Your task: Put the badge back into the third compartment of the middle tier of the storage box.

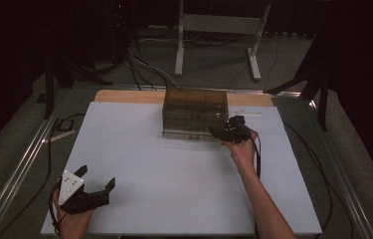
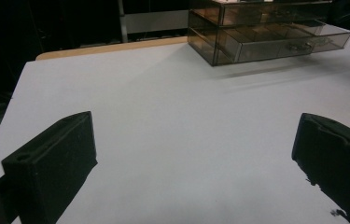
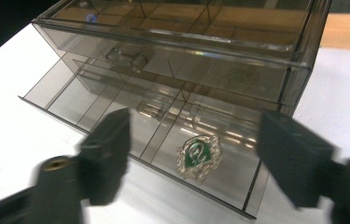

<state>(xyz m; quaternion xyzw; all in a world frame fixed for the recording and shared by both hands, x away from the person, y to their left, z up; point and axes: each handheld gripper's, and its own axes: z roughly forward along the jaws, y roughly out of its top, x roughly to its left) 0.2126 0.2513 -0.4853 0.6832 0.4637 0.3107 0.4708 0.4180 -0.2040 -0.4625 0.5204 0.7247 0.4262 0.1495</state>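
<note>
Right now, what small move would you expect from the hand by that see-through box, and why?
Probably lowering the right gripper onto the green brooch: its jaws stand open above the brooch, which lies in the pulled-out bottom drawer.

A white sheet (image 1: 174, 174) covers most of the bench, and a strip of bare wooden top (image 1: 124, 96) shows along its far edge. Metal rails (image 1: 20, 169) run along the bench's left and right sides, over grey carpet. A small flat dark object (image 1: 63, 124) lies on the carpet just beside the sheet's left edge, with a black cable looping near it. Beyond the bench stands a white metal frame (image 1: 219, 30) on two legs, with cables trailing across the floor beneath it. Black stand legs (image 1: 318, 74) spread at the far left and right against a dark backdrop.
</note>
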